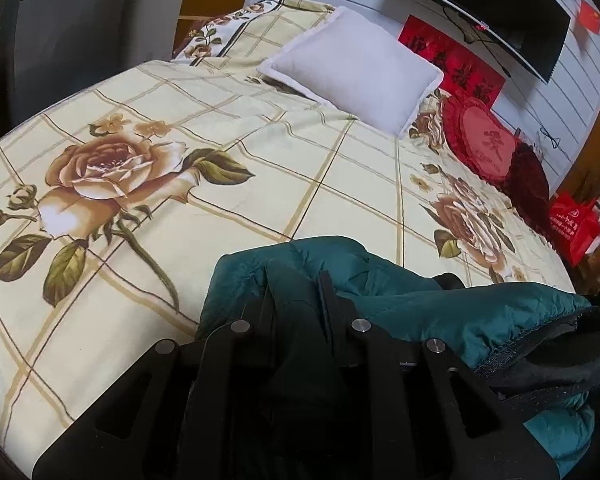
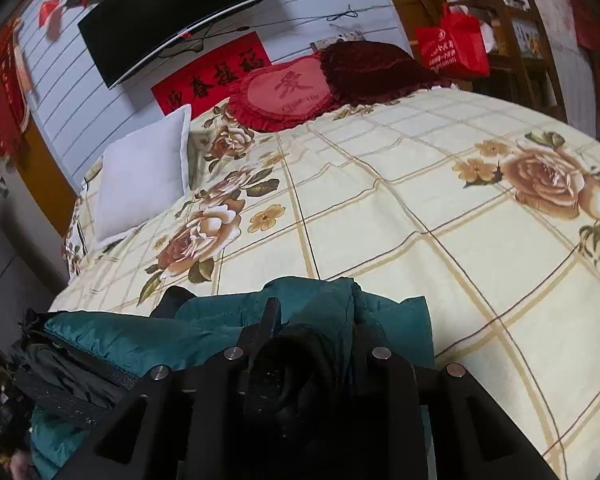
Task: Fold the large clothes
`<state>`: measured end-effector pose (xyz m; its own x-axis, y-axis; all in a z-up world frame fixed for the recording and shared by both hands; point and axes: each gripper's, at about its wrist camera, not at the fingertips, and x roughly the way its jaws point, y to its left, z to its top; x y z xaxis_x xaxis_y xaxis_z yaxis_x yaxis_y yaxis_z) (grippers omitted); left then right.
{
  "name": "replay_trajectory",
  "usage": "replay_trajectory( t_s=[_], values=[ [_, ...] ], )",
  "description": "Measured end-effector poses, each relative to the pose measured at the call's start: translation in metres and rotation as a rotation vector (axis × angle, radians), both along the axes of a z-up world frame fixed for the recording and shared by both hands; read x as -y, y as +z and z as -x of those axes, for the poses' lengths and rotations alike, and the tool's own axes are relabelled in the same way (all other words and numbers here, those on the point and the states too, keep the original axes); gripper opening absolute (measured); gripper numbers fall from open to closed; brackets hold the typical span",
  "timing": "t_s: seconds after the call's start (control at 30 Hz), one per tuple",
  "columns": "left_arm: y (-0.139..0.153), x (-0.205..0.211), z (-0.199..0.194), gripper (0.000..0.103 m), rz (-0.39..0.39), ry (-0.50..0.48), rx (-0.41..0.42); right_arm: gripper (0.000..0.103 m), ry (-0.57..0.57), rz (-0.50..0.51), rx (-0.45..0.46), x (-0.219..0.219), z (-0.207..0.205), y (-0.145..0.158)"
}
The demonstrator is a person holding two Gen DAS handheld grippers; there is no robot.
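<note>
The teal padded jacket (image 1: 400, 300) hangs bunched between both tools at the near edge of the bed (image 1: 260, 168), its far folds resting on or just above the floral bedspread; which of the two cannot be told. The left gripper (image 1: 296, 300) is closed on a gathered wad of the teal shell, with fabric filling the space between its two black fingers. The right gripper (image 2: 312, 320) is likewise clamped on a bunch of the same garment, dark lining and teal shell pinched together between its fingers. A black inner lining with a stitched or hook-strip edge (image 1: 540, 344) shows along the span between the two holds. Judgement on handling: the garment looks quilted and puffy, hence bulky, soft and springy; the smooth shell appears slippery, so layers may slide apart and a fold may spring open unless pressed flat. It is likely light for its volume, but loose sleeves would drag. Both holds look to be on bunched cloth, not on a clean edge, so a better purchase would be at the shoulder seams or hem corners, taking shell and lining together. The white pillow (image 1: 356, 68) and red heart cushion (image 1: 484, 144) lie well apart at the far side, leaving bedspread between for laying the jacket out.
</note>
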<state>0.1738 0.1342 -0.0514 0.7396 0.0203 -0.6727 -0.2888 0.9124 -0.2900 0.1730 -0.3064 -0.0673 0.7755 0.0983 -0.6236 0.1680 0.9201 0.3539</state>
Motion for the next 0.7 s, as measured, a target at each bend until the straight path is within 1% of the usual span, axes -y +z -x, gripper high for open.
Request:
replay_trajectory(
  t_s=[0.1, 0.27, 0.37, 0.4, 0.43, 0.47, 0.5, 0.53, 0.57, 0.6, 0.63, 0.7],
  values=[
    [0.002, -0.001, -0.001, 0.016, 0.010, 0.003, -0.012, 0.027, -0.002, -0.017, -0.003, 0.001, 0.000, -0.001],
    [0.009, -0.006, -0.001, 0.018, 0.036, -0.011, -0.056, 0.033, 0.005, -0.049, -0.001, 0.005, 0.003, 0.004],
    [0.020, -0.006, 0.002, 0.021, 0.009, -0.016, -0.079, 0.038, -0.003, -0.100, 0.000, 0.010, 0.008, 0.014],
    [0.024, -0.006, 0.004, 0.024, 0.007, -0.017, -0.075, 0.045, -0.001, -0.117, 0.003, 0.012, 0.009, 0.017],
    [0.028, -0.007, 0.008, 0.026, 0.008, -0.013, -0.065, 0.059, 0.001, -0.143, 0.009, 0.013, 0.011, 0.021],
    [0.033, -0.008, 0.011, 0.031, 0.013, -0.009, -0.051, 0.069, 0.001, -0.165, 0.019, 0.015, 0.014, 0.024],
    [0.037, -0.008, 0.013, 0.044, 0.014, -0.010, -0.039, 0.082, -0.013, -0.190, 0.048, 0.016, 0.019, 0.030],
    [0.041, -0.008, 0.015, 0.060, 0.001, -0.002, -0.033, 0.084, -0.029, -0.194, 0.075, 0.017, 0.024, 0.035],
    [0.045, -0.010, 0.015, 0.101, -0.018, 0.015, -0.024, 0.084, -0.040, -0.192, 0.101, 0.017, 0.028, 0.040],
    [0.053, -0.011, 0.021, 0.102, -0.040, 0.034, 0.018, 0.084, -0.044, -0.179, 0.118, 0.017, 0.030, 0.045],
    [0.058, -0.012, 0.024, 0.102, -0.051, 0.042, 0.043, 0.084, -0.048, -0.158, 0.129, 0.015, 0.033, 0.050],
    [0.066, -0.014, 0.028, 0.102, -0.046, 0.043, 0.079, 0.084, -0.048, -0.112, 0.137, 0.010, 0.035, 0.057]
  ],
)
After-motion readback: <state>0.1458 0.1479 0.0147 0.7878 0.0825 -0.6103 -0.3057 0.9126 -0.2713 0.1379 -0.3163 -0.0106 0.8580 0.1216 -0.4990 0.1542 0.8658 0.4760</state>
